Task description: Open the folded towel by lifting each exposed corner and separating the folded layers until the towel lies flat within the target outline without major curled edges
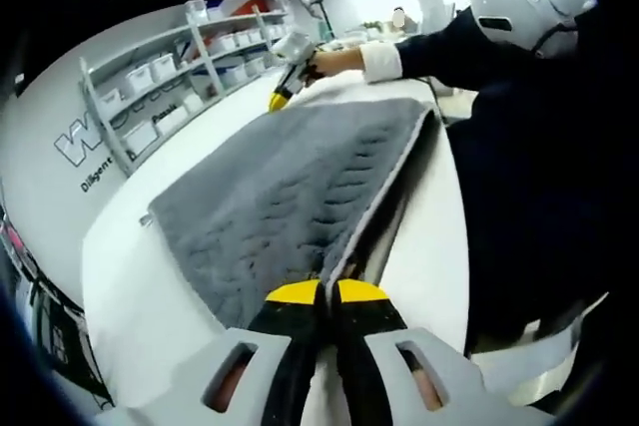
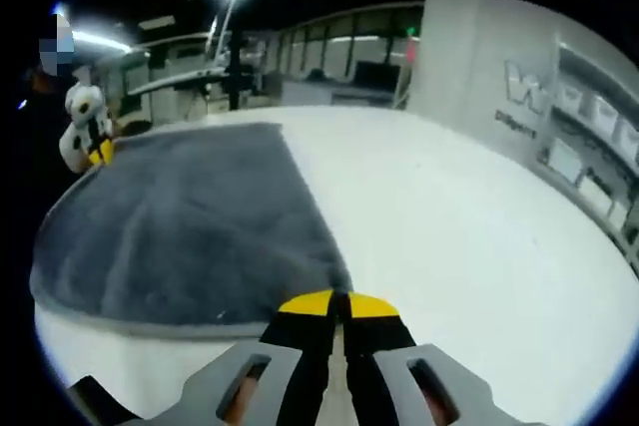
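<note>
Grey towel (image 1: 290,197) spread on a white table (image 1: 150,296), folded at least once — in the left gripper view a second layer shows under the lifted edge along the side near the person. Left gripper (image 1: 327,291): jaws clenched on a towel corner, yellow tips pressed together with the fabric edge running up out of them. Right gripper (image 2: 337,302): jaws likewise pinched shut on the opposite corner, towel fanning away from the tips. Each gripper also shows small at the far end of the other's view, at the towel's far corner. No target outline can be made out on the table from here. Risks, as judgement: if either pinch has caught both layers, lifting will drag the whole fold instead of separating it; uneven pull between the two hands could skew the towel or let a corner slip and curl back under; the edge near the person sits close to the table's side and could slide off. Containers — white bins (image 1: 160,69) on wall shelves (image 1: 195,52) behind the table; contents too small and blurred to tell.
</note>
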Demonstrator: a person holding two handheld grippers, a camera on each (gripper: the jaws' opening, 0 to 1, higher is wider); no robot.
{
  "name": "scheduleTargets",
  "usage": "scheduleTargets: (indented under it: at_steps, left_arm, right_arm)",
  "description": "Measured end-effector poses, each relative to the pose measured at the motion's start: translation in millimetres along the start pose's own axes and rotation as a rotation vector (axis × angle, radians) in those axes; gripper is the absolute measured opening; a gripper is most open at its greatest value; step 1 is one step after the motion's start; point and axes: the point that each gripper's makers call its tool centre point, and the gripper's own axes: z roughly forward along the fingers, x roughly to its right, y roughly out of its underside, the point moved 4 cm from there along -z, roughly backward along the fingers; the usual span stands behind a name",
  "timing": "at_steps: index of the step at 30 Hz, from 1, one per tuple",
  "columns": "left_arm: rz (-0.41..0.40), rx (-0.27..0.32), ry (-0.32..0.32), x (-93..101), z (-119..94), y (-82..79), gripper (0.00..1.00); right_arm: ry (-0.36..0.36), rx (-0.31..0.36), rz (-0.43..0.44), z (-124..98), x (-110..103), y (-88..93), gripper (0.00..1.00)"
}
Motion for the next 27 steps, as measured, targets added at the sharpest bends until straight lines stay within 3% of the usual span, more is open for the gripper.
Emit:
scheduleTargets:
  at_steps: [8,16,27]
  left_arm:
    - [-0.014,-0.005,-0.031,-7.1,0,2.2,0.05]
    - [-0.045,-0.034,-0.114,-21.5,0,6.0,0.11]
    - [-0.007,-0.045,-0.190,-33.5,1,7.9,0.16]
  right_arm:
    - [-0.011,0.010,0.020,-9,2,6.2,0.00]
    - [-0.025,0.031,0.014,-21,3,14.2,0.00]
    - [-0.023,0.033,-0.007,-31,2,20.0,0.00]
